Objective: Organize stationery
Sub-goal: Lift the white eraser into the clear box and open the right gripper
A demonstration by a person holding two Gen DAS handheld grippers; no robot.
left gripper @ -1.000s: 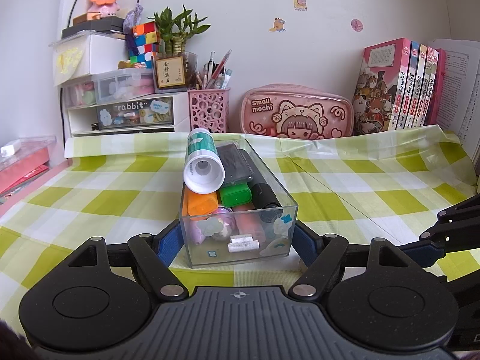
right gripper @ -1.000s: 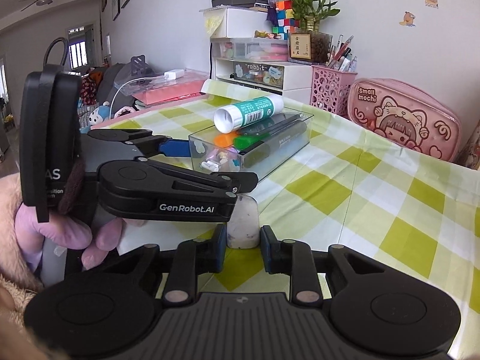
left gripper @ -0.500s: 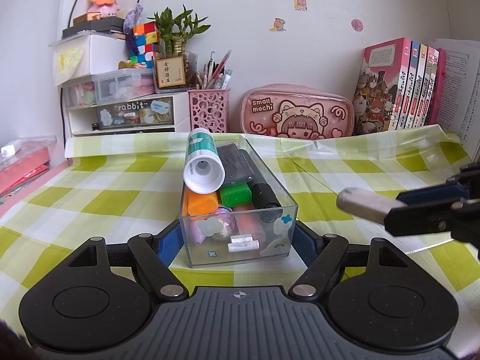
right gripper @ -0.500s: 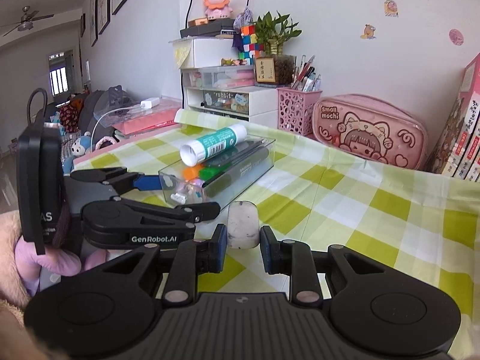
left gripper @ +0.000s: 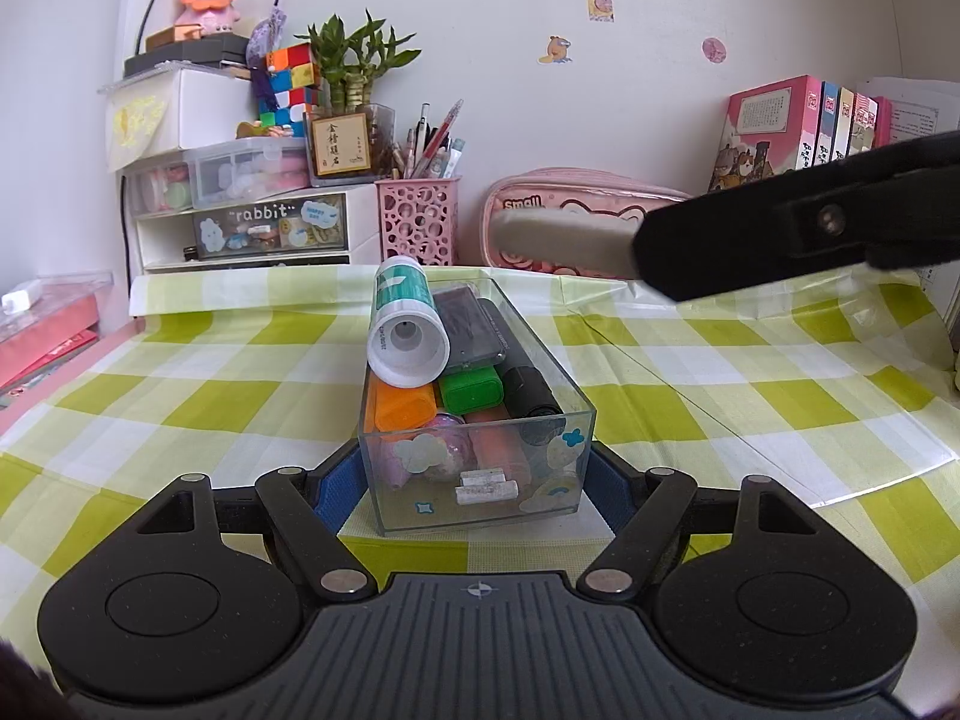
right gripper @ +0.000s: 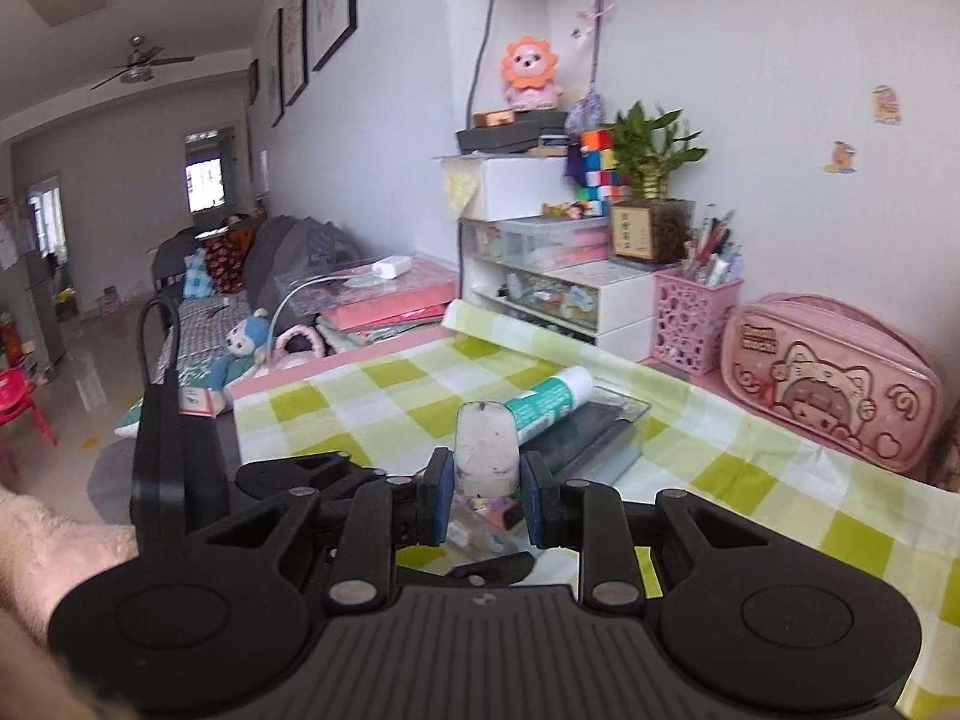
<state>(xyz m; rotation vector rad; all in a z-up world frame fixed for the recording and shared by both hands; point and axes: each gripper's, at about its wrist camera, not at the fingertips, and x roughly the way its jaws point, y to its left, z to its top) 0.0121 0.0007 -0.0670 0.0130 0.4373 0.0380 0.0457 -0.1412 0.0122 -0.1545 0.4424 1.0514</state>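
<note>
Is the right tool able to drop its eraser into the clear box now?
Probably yes. The right tool grips the eraser in the air near the clear box, whose top is open. The box is crowded, though; a glue stick lies on top.

Both tools are matt black plastic. The left gripper (left gripper: 480, 480) fills the lower frame with a ribbed grey centre plate bearing a small crosshair mark, two round discs at the sides, silver rivets on angled links and blue pads on its fingers (left gripper: 336, 483). The right gripper (right gripper: 485, 495) looks alike. A fluffy pale pink sleeve (right gripper: 42, 546) shows at lower left.
</note>
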